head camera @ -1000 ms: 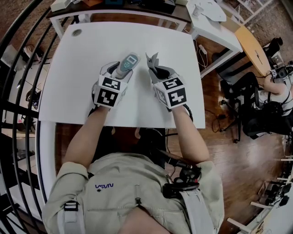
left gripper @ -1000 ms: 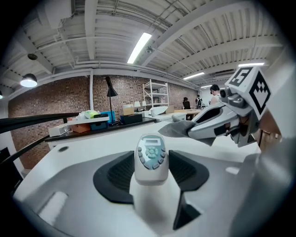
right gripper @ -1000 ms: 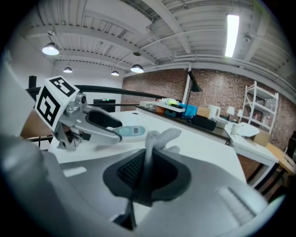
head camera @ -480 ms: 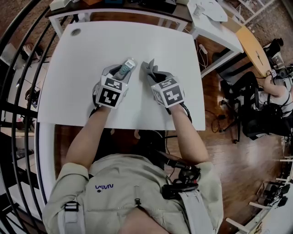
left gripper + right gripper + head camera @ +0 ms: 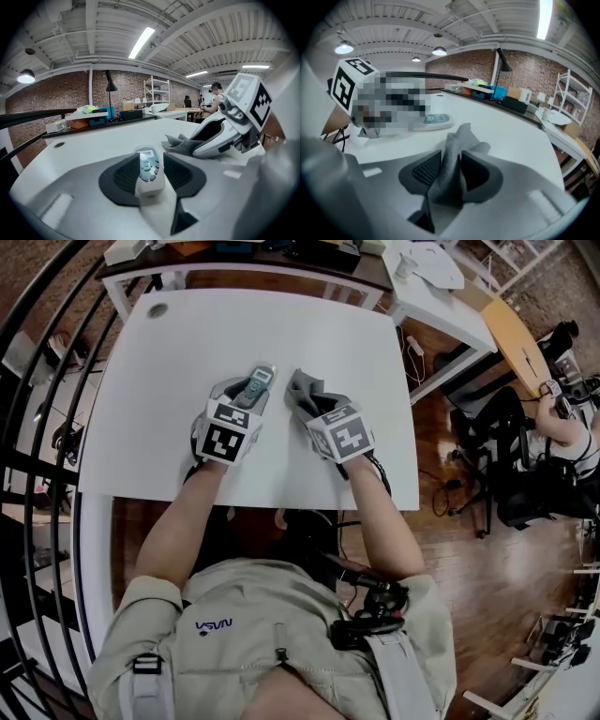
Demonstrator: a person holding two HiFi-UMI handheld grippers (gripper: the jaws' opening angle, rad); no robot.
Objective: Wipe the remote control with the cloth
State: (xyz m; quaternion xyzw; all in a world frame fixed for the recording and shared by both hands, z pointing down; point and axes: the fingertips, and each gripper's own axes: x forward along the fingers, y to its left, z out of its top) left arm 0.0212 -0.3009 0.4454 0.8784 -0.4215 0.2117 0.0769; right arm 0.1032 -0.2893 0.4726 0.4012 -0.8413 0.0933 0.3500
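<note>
Remote control (image 5: 149, 168): in left claw (image 5: 152, 174), taken by its lower body, screen end poking fwd just over the desk (image 5: 187, 343). Jaws closing, pads look to be on its sides. Prob. light, stiff, smooth plastic, so it could slip or twist. Best grip is the narrow tail, leaving keys + screen free to wipe. Grey cloth (image 5: 298, 388) just beside it, soft & limp, between the jaws of right claw (image 5: 451, 169); those are opening, not pinching it. Cable hole (image 5: 156, 307) well apart in the far corner. Nothing in the way.

white desk (image 5: 169, 381) | second desk (image 5: 450, 296) upper right | black chair (image 5: 487, 427) on wooden floor (image 5: 469, 549) | brick wall (image 5: 61, 101)
</note>
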